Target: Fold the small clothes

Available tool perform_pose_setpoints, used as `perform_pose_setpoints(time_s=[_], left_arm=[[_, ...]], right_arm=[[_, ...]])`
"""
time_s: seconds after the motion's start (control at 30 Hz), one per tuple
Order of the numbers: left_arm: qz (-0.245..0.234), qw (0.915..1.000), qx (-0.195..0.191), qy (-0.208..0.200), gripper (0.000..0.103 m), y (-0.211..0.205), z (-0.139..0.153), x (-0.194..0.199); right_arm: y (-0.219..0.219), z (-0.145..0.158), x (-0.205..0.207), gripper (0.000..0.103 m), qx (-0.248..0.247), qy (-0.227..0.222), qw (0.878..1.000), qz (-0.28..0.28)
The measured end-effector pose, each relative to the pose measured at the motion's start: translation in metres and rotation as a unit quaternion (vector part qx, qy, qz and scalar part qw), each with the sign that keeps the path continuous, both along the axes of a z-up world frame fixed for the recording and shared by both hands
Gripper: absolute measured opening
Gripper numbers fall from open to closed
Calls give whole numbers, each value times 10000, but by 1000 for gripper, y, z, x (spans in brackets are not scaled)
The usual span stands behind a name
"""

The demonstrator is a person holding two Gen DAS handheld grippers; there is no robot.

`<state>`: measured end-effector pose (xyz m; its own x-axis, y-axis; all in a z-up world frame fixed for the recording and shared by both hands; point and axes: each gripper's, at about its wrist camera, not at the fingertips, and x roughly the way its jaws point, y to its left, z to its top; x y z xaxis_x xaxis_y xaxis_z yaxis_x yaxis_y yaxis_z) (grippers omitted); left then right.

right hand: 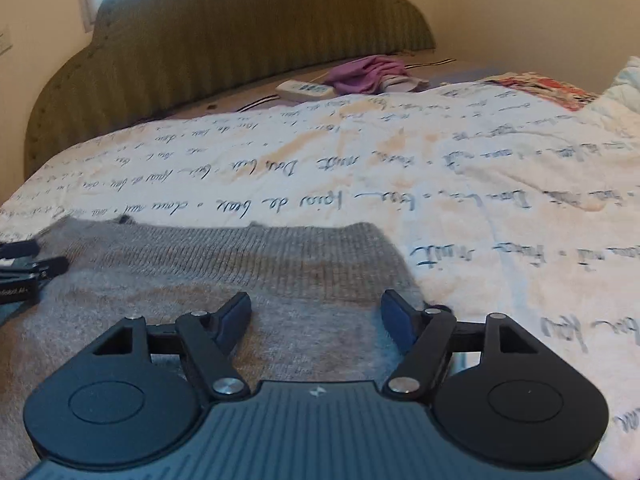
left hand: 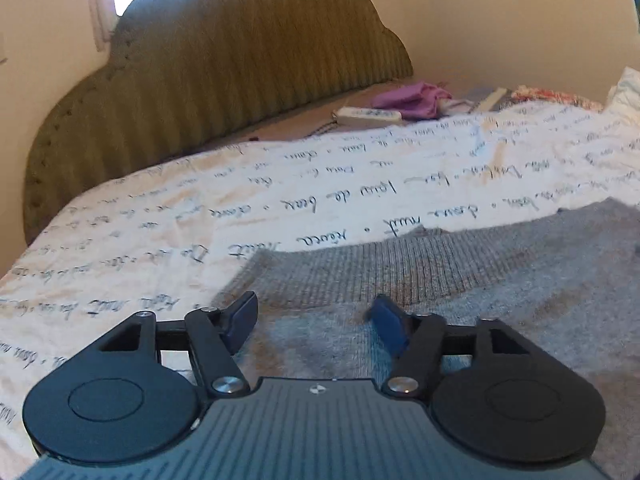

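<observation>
Lying flat on the bed (right hand: 460,168), the sweater (right hand: 224,268) runs left-right; left tool (left hand: 314,314) and right tool (right hand: 316,310) hover wide, empty, over its lower corners.

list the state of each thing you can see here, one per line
left gripper: open, over the sweater
right gripper: open, over the sweater
sweater: spread flat on the duvet, ribbed hem facing the headboard
duvet: spread out, lightly creased
purple cloth: crumpled by the headboard
remote: lying flat near the purple cloth
</observation>
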<state>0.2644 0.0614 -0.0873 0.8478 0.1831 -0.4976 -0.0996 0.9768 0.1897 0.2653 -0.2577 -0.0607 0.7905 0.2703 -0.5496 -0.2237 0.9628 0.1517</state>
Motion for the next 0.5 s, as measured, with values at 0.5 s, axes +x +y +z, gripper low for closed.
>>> perform_pose_setpoints(time_s=[0.5], left_arm=[[1063, 8825, -4581, 38, 83, 89, -8, -194]], right_arm=[[-98, -50, -164, 75, 3268, 1450, 9332, -361]])
